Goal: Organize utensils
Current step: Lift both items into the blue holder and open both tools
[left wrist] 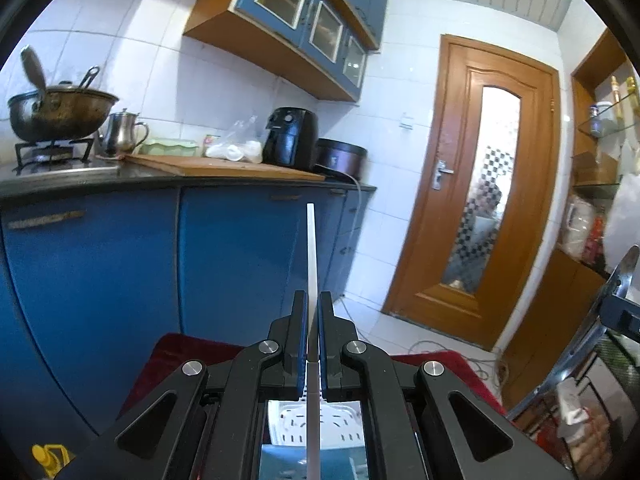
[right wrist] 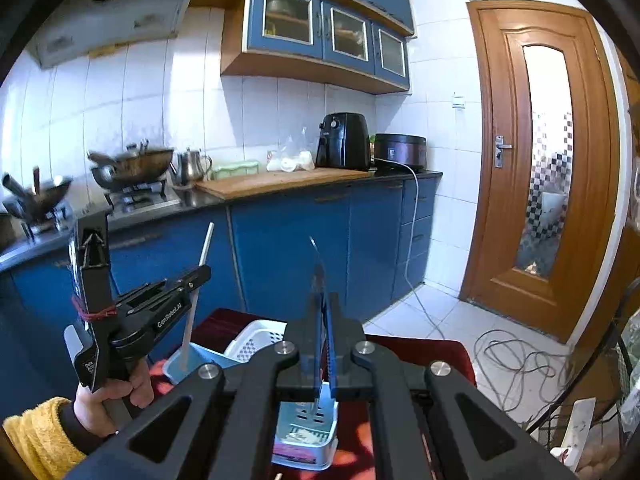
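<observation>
a: while i faced the blue cabinets [right wrist: 296, 240], what was in my left gripper [left wrist: 313, 308]?
b: its jaws pinched a white chopstick [left wrist: 311, 248], upright above the white basket [right wrist: 256, 340].
a: and my right gripper [right wrist: 322, 308]?
b: clamped on a metal knife [right wrist: 319, 268], over the blue basket [right wrist: 308, 432].

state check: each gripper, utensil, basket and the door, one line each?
left gripper: shut on the white chopstick.
white chopstick: clamped, sticking out past the tips.
right gripper: shut on the metal utensil.
metal utensil: clamped edge-on, kind unclear.
white basket: tilted against the blue bin.
blue bin: open-topped, on the red cloth.
wooden door: closed.
</observation>
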Demonstrator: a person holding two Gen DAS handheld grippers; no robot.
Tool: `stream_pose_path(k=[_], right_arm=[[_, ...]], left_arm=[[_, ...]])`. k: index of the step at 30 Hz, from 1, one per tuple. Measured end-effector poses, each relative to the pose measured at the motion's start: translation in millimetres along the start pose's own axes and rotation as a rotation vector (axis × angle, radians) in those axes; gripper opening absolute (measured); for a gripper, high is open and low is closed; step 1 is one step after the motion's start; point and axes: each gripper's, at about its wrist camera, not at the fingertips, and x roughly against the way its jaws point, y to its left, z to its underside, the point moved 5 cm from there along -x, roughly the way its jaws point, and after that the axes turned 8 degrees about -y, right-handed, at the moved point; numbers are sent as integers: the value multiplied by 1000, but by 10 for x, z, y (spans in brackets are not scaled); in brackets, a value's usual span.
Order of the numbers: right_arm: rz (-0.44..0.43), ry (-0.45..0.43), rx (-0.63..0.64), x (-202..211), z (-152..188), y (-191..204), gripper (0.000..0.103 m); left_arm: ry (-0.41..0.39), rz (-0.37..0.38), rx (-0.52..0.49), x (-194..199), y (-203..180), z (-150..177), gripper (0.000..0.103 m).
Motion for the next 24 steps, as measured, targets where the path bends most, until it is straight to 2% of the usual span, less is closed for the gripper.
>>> stream_pose_path(k=[6, 14, 24], right_arm=[[-18, 77, 21, -299, 267, 40, 4], [-54, 208, -16, -678, 677, 117, 4], [-71, 223, -20, -737, 704, 274, 5]], left_arm=[[-12, -26, -4, -20, 58, 264, 4], [-26, -15, -60, 62, 52, 436, 4], [10, 37, -73, 61, 25, 542, 5]])
